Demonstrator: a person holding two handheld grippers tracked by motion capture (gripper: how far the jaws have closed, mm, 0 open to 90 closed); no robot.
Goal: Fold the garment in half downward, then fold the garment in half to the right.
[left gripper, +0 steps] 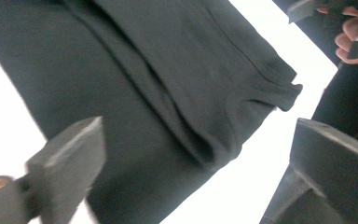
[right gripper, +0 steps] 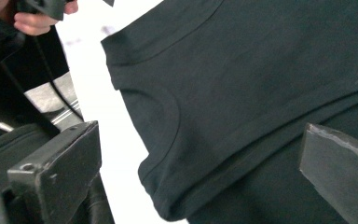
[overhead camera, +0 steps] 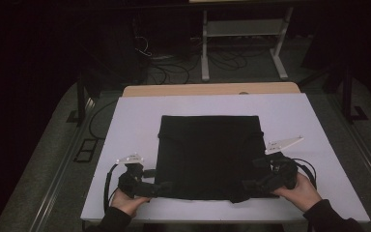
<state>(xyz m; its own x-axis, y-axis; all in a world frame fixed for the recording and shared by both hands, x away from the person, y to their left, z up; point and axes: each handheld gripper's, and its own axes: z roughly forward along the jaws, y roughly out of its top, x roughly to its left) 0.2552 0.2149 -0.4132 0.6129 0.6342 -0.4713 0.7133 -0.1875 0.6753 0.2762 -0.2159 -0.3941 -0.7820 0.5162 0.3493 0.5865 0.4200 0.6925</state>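
Observation:
A black garment (overhead camera: 207, 154), folded into a rough square, lies flat on a white board (overhead camera: 135, 116). My left gripper (overhead camera: 164, 186) is at its near left corner, and my right gripper (overhead camera: 246, 185) is at its near right corner. In the left gripper view the left gripper (left gripper: 198, 135) has its jaws wide apart above the garment (left gripper: 168, 70), with nothing pressed between them. In the right gripper view the right gripper (right gripper: 200, 135) is equally open over the garment's folded edge and neckline (right gripper: 261, 70). Each hand's fingers wrap its gripper body.
The white board rests on a wooden table (overhead camera: 207, 89), and bare board borders the garment on every side. Beyond the table, a white metal stand (overhead camera: 241, 29) and loose cables (overhead camera: 174, 67) sit on the dark floor. The person's other hand (left gripper: 349, 37) appears at the corner.

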